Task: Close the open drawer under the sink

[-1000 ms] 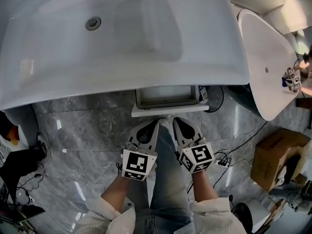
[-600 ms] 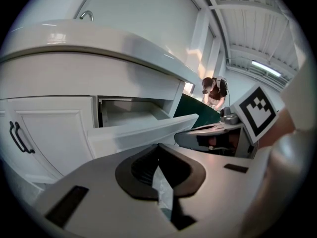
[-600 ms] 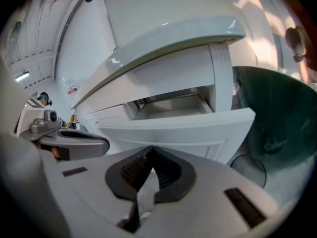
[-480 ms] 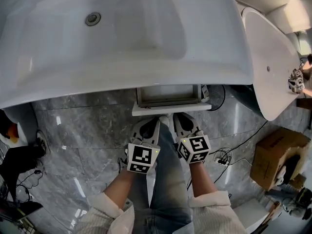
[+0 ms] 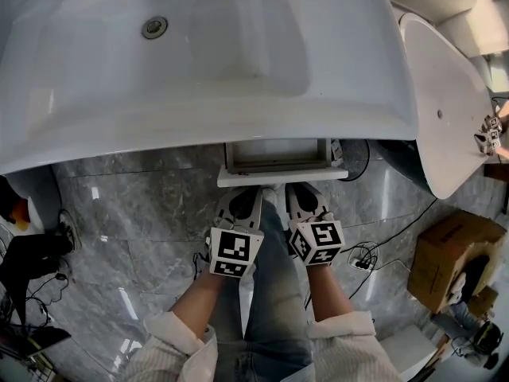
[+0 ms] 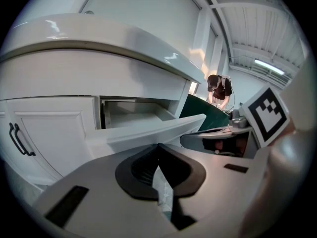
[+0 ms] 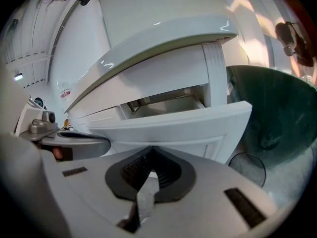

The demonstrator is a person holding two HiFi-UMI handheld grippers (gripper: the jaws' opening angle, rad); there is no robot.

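A white drawer [image 5: 282,175] stands partly pulled out from the cabinet under the large white sink [image 5: 199,62]. Its front panel shows in the left gripper view [image 6: 148,132] and in the right gripper view [image 7: 173,125], with the hollow inside visible behind it. My left gripper [image 5: 253,191] and right gripper [image 5: 296,189] sit side by side just in front of that panel, tips at or very near its face. Both are shut with nothing held: left gripper [image 6: 157,147], right gripper [image 7: 150,148].
A white cabinet door with a black handle [image 6: 18,140] is left of the drawer. A second basin [image 5: 445,94] on a dark green stand [image 7: 267,108] stands to the right. A cardboard box [image 5: 453,253] and cables [image 5: 362,257] lie on the grey marble floor; a person [image 6: 218,88] stands far off.
Both grippers have edged forward to the drawer's front panel. The drawer looks about as far out as before.
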